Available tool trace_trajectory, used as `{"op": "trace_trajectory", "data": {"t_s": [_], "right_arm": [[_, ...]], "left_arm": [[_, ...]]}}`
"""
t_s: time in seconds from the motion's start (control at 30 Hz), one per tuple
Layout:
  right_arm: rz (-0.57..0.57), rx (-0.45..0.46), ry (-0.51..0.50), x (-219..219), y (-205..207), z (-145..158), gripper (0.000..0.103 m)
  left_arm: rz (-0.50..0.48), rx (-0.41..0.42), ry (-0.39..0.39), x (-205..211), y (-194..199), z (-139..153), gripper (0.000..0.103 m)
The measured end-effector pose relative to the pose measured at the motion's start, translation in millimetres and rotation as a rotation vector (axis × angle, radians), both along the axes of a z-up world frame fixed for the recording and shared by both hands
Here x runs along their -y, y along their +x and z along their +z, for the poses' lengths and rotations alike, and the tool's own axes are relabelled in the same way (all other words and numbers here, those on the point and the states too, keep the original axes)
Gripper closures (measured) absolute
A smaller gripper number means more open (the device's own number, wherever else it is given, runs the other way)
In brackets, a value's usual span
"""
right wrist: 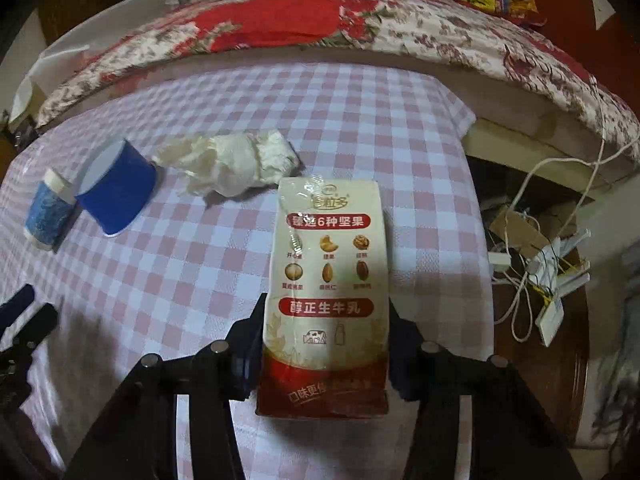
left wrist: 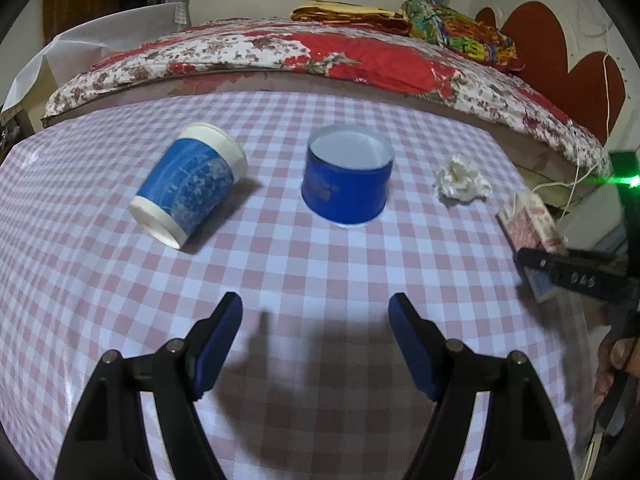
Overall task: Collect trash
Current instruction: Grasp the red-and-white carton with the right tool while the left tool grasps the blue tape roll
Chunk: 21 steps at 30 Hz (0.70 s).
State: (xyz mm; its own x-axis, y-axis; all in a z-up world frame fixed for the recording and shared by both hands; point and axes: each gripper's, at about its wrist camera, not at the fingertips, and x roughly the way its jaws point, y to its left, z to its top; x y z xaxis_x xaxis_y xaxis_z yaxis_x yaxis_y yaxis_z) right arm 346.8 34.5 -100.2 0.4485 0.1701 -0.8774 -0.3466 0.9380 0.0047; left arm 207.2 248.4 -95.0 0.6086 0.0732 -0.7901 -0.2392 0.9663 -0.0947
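The right gripper (right wrist: 326, 344) has its jaws against both sides of the carton (right wrist: 326, 280), which lies near the right edge of the table (right wrist: 360, 120). A square, firm pinch low on the box should stop it twisting on the lift. The left gripper (left wrist: 316, 320) hangs wide and empty, facing the blue tub (left wrist: 348, 184), the tipped cup (left wrist: 188, 188) and the tissue (left wrist: 462, 182).

Left wrist view being aimed steeply down over checked tablecloth (left wrist: 320, 260) toward bed (left wrist: 320, 56). Right wrist view being held closer, over table's right edge. Blue tub (left wrist: 347, 184), paper cup (left wrist: 188, 190), tissue (left wrist: 462, 180) being shared.
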Motion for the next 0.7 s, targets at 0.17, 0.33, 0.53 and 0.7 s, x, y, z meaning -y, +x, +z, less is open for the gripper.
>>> {"op": "trace_trajectory", "data": {"t_s": [0.17, 0.33, 0.53, 0.7], "right_arm": [[0.003, 0.035, 0.012, 5, -2, 9, 0.051], [-0.006, 0.035, 0.019, 11, 10, 11, 0.051], [-0.008, 0.032, 0.020, 12, 27, 6, 0.051], [-0.003, 0.034, 0.019, 10, 36, 2, 0.051]], "left_arm": [[-0.001, 0.028, 0.010, 1, 10, 3, 0.026], [-0.006, 0.039, 0.037, 3, 44, 2, 0.026], [-0.010, 0.036, 0.051, 6, 78, -6, 0.026], [0.000, 0.044, 0.046, 1, 102, -7, 0.026]]}}
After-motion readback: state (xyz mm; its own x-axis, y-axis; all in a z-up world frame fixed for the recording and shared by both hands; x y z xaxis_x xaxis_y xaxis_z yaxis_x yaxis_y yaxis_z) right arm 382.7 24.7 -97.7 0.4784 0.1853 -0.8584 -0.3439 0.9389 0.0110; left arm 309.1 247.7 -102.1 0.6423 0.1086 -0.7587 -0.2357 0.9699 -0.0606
